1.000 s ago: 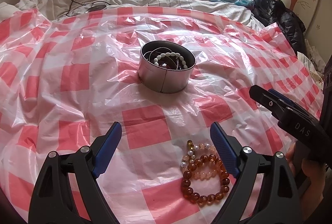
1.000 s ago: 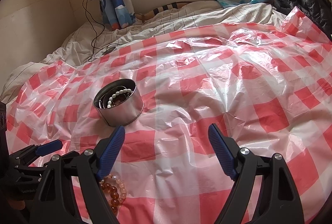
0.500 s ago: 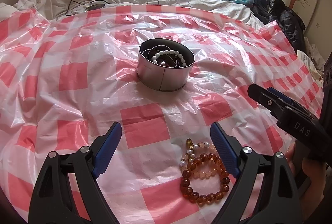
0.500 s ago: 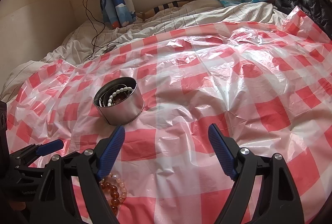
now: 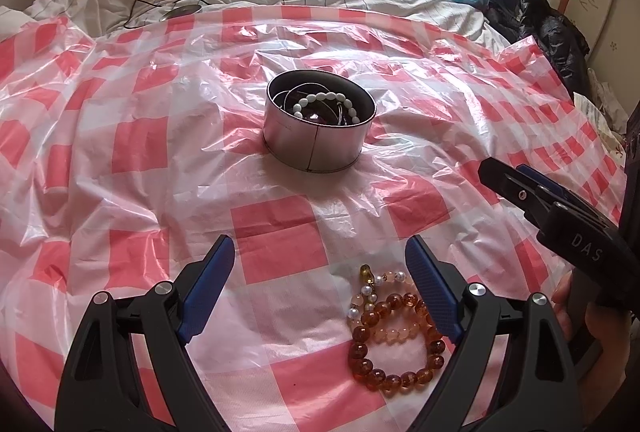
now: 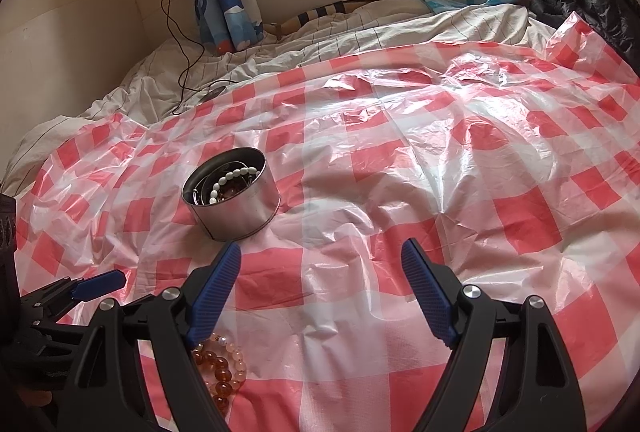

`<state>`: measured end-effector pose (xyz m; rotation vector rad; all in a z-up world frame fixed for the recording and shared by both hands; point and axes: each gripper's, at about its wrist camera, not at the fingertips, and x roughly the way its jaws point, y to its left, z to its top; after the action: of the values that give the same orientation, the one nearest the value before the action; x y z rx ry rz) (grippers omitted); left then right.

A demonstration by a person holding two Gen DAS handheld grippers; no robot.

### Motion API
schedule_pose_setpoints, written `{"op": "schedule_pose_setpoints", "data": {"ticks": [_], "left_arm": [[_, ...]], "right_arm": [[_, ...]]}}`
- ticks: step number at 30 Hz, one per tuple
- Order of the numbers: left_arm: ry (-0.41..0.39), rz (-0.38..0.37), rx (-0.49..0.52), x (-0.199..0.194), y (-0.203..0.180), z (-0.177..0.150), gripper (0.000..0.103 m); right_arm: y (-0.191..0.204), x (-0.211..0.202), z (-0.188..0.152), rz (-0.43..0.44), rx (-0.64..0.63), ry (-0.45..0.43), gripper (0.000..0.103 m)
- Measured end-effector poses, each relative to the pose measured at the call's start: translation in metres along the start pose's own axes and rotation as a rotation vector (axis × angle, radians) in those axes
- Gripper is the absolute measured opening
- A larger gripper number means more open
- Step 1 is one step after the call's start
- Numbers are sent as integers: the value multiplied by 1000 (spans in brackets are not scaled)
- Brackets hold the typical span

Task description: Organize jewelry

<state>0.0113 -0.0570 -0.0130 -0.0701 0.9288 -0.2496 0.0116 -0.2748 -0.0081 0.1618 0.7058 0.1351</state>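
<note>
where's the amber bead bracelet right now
In the left wrist view the amber bead bracelet lies on the checked plastic sheet, low and right, nearer than the tin.

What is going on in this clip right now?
A person holds two black grippers with blue pads over a bed covered in red-and-white checked plastic sheet. Both the left gripper and right gripper are open and empty. A round silver metal tin already holds a white bead bracelet. An amber bead bracelet and a paler beaded piece beside it lie on the sheet.
</note>
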Motion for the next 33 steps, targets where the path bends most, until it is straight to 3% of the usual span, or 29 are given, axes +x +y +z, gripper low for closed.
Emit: {"op": "schedule_pose_setpoints", "data": {"ticks": [24, 27, 33], "left_arm": [[-13, 1, -14, -2, 5, 0, 84], [-34, -12, -57, -7, 17, 3, 84], [-54, -76, -242, -12, 57, 6, 85]], "right_arm": [[-1, 0, 0, 1, 2, -1, 79], [1, -2, 1, 6, 3, -5, 79], [3, -7, 5, 42, 4, -10, 79]]}}
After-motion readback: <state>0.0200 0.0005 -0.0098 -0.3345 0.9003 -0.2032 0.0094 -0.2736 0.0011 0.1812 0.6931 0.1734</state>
